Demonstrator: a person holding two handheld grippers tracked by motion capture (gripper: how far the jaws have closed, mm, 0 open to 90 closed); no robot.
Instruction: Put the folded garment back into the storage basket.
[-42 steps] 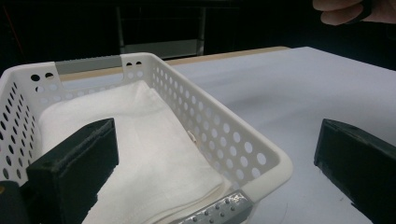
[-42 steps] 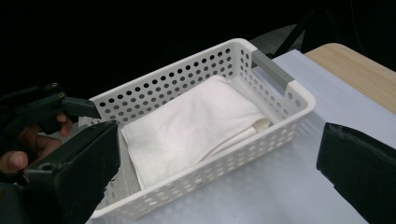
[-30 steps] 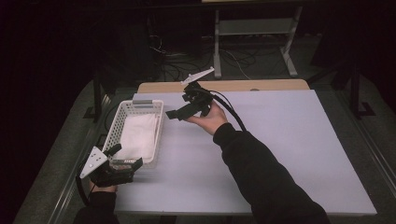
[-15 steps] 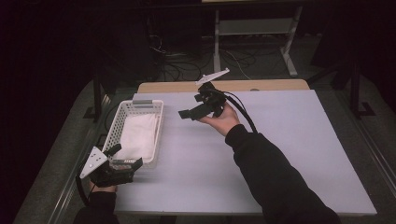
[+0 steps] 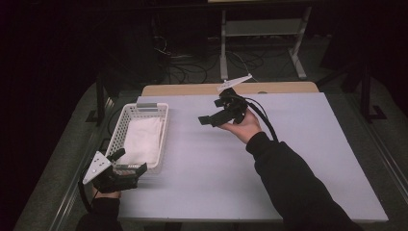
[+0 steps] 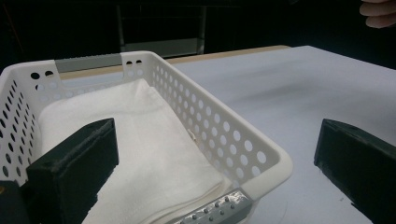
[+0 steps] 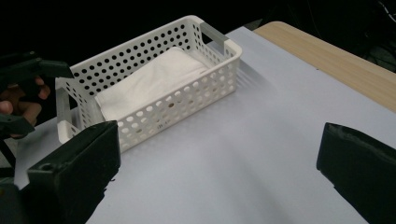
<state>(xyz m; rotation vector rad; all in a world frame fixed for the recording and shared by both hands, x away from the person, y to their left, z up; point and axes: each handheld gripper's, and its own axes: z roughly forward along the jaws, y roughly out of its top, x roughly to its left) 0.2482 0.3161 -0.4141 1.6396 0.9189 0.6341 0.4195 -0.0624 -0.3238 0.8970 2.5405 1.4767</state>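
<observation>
A white perforated basket [image 5: 161, 126] stands at the table's left with a folded white cloth [image 5: 142, 140] lying flat inside it. My left gripper [image 5: 131, 161] sits at the basket's near end, open; in the left gripper view its jaws stand wide apart either side of the basket's near corner [image 6: 261, 161], with the cloth [image 6: 135, 140] just ahead. My right gripper [image 5: 211, 111] is held up over the table's far middle, open and empty, pointing left. From the right gripper view the basket [image 7: 219, 70] and cloth [image 7: 154, 79] lie ahead, well beyond the jaws.
The pale table top [image 5: 288, 159] spreads wide to the right of the basket. A wooden strip [image 5: 269, 88] runs along its far edge. Behind it are a metal stand [image 5: 262, 29] and cables on the floor [image 5: 183, 62].
My right hand has carried its gripper to the right, away from the basket, still open. The left gripper and the basket have stayed put.
</observation>
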